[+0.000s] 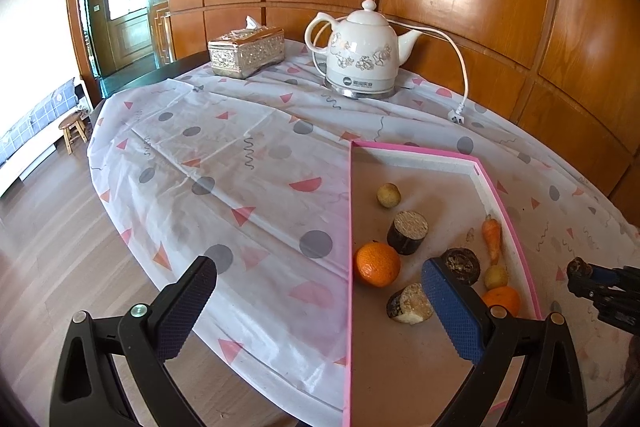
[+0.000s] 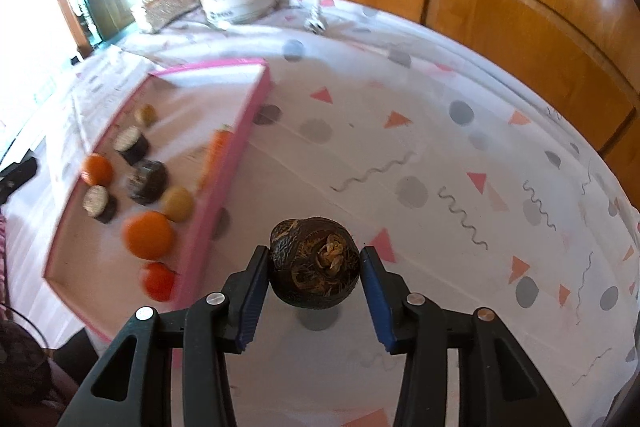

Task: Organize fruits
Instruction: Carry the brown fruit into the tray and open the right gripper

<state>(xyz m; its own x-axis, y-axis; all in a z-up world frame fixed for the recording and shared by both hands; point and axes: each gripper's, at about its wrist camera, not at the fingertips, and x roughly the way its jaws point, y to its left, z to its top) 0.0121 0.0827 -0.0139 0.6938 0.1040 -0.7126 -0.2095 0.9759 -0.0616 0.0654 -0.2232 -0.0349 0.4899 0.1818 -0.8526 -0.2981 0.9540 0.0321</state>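
Right gripper (image 2: 316,261) is clamped on a dark brown, rough round fruit (image 2: 314,261) — pads pressed on both sides, fruit lifted above the white tablecloth with pink triangles and grey dots (image 2: 440,147), its shadow below. I see my left gripper (image 1: 316,303) spread wide with nothing in it, one finger over the cloth, the other over the shallow pink-rimmed cardboard tray (image 1: 350,227). Tray sits just left of the held fruit and contains two oranges (image 1: 377,264), three dark cut stubs with pale ends, two small yellowish round fruits and a small carrot (image 1: 493,235) along the rim. Farther back — white flowered electric kettle (image 1: 362,51), silver tissue box (image 1: 246,51).
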